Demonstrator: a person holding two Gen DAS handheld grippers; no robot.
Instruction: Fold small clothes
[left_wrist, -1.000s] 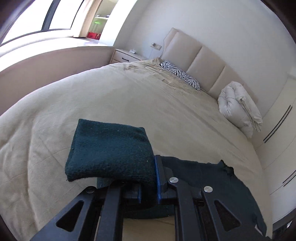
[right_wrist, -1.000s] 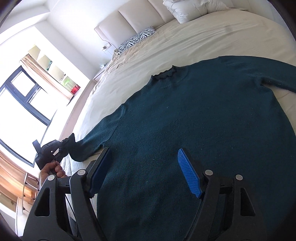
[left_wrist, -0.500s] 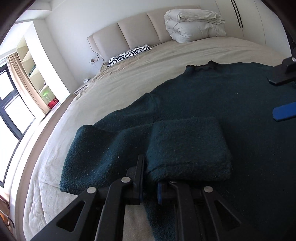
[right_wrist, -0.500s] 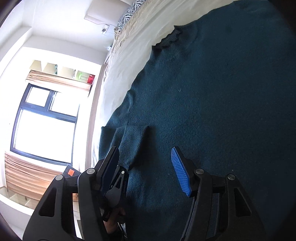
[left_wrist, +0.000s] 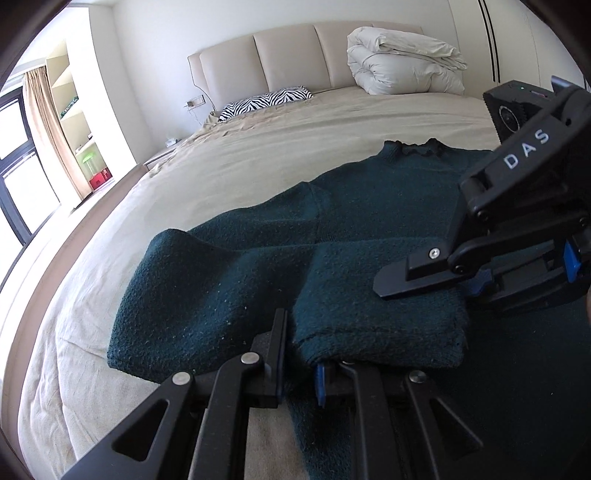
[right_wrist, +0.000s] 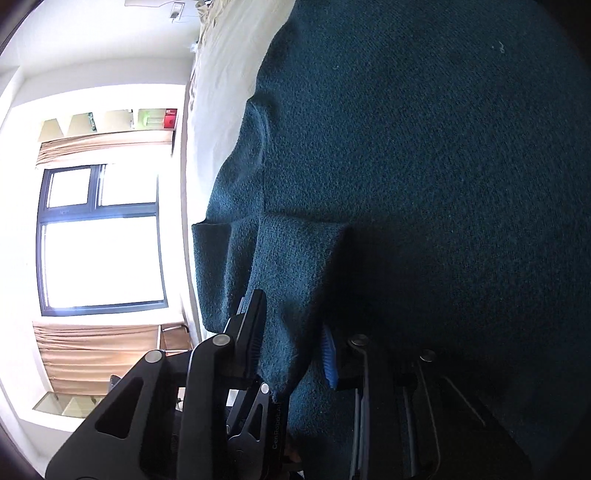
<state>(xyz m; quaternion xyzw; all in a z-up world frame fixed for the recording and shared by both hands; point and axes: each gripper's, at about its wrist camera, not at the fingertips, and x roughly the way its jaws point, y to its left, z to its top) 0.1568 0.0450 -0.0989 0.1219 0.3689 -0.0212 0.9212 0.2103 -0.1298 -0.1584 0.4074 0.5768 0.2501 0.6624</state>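
A dark green knit sweater lies flat on the bed, collar toward the headboard. Its left sleeve is folded back over the body, and the sleeve end lies on top. My left gripper is shut on that sleeve end at the cuff. My right gripper comes in from the right in the left wrist view and its jaws stand around the same sleeve end, closed down on the knit. The sweater's right side is out of view.
The beige bedspread stretches to a padded headboard. A zebra pillow and a rolled white duvet lie at the head. A window with curtains is to the left.
My left gripper carried the sleeve end from off the bed side onto the sweater body. My right gripper came down over the sleeve end and closed from wide open.
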